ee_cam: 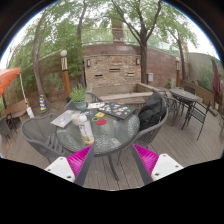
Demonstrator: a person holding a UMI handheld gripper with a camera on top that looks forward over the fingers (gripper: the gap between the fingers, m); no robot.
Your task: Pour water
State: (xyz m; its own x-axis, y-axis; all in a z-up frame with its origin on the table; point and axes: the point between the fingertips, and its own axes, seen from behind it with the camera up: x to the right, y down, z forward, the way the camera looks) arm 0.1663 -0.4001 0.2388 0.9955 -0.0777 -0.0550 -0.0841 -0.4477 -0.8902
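I am holding gripper (112,160) open, pink pads (80,160) spread wide, nothing sitting between fingers. Round glass table (118,128) standing just ahead of fingers. Bottle (86,128) standing upright on table, ahead and slightly left. Papers (112,109) lying beyond bottle. Metal chairs (152,108) ringing table. Stone wall (112,68) showing far beyond.

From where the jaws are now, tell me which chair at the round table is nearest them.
The grey mesh chair just ahead of the near finger is nearest. The other chair stands at the round glass table's far side.
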